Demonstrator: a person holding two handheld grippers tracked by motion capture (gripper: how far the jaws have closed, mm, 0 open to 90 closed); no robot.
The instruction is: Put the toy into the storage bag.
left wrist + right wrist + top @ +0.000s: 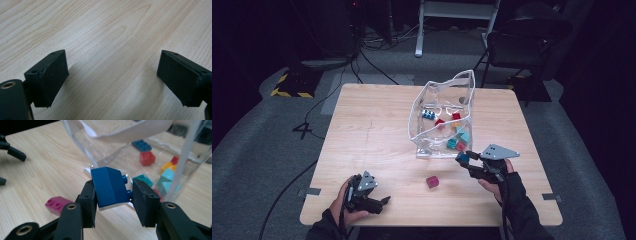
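My right gripper [113,192] clamps the blue brick [110,188]; its own view reveals studs, while overhead shows the left gripper [384,200] gaping, empty.

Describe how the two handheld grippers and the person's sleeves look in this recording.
Both the left gripper and the right gripper are black, with two flat rectangular pads whose edges carry small screw holes. Each is topped by a grey three-cornered plate with small dark holes. Brass-ringed pivots show on the linkage. A black cable trails from the right gripper. The sleeves are dark.
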